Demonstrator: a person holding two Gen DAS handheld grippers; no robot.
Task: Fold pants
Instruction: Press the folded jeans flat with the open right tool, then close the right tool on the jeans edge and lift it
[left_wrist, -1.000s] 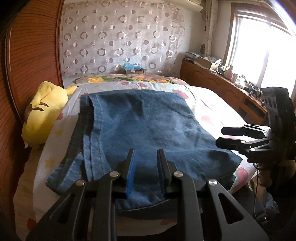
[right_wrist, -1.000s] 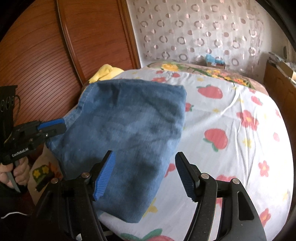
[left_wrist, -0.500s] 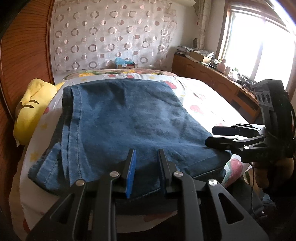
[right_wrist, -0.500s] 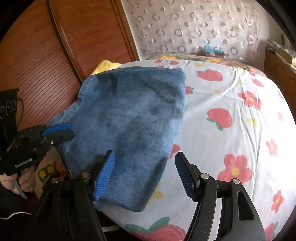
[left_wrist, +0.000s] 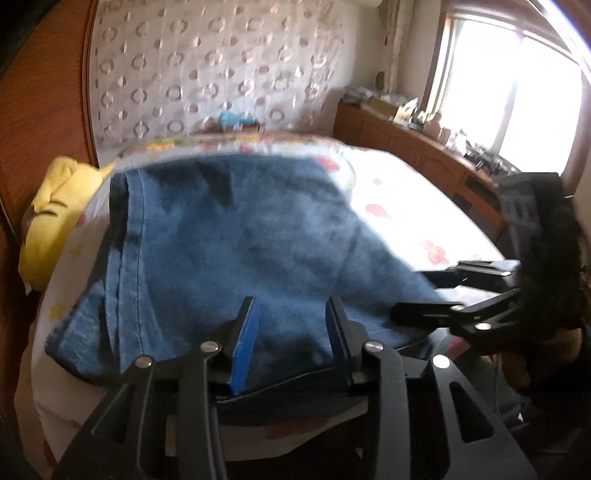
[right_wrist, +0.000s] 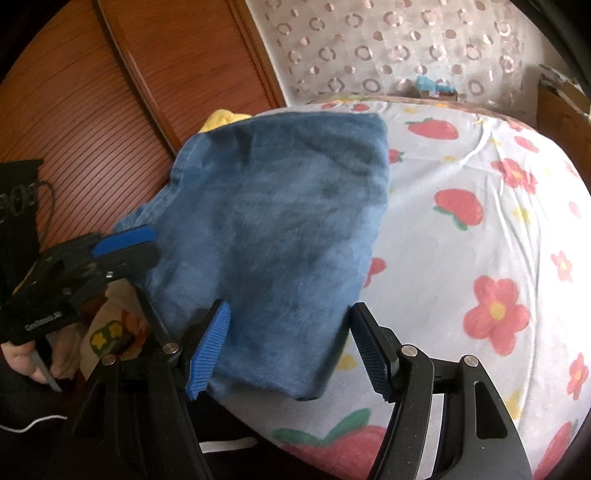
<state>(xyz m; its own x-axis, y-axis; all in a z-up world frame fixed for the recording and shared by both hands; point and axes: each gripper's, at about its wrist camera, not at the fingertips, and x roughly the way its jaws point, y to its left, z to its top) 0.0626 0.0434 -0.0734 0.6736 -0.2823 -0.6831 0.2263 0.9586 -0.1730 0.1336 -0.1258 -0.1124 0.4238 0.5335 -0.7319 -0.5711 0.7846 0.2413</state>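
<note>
two hand-held grippers hang released over the folded pants on the bed: left, right.

Place: home bedroom
Evidence: bed with strawberry-print sheet; wooden headboard; window; cluttered wooden dresser

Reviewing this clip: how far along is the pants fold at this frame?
Mostly done, it seems: the blue denim pants already lie as a layered rectangle on the strawberry-print bed sheet, with stacked edges along one side. In hand: nothing. The left gripper and right gripper are both open at the near edge, gripping no fabric. Possibly one more fold or a final smoothing is left; the blurred pictures cannot settle that.
</note>
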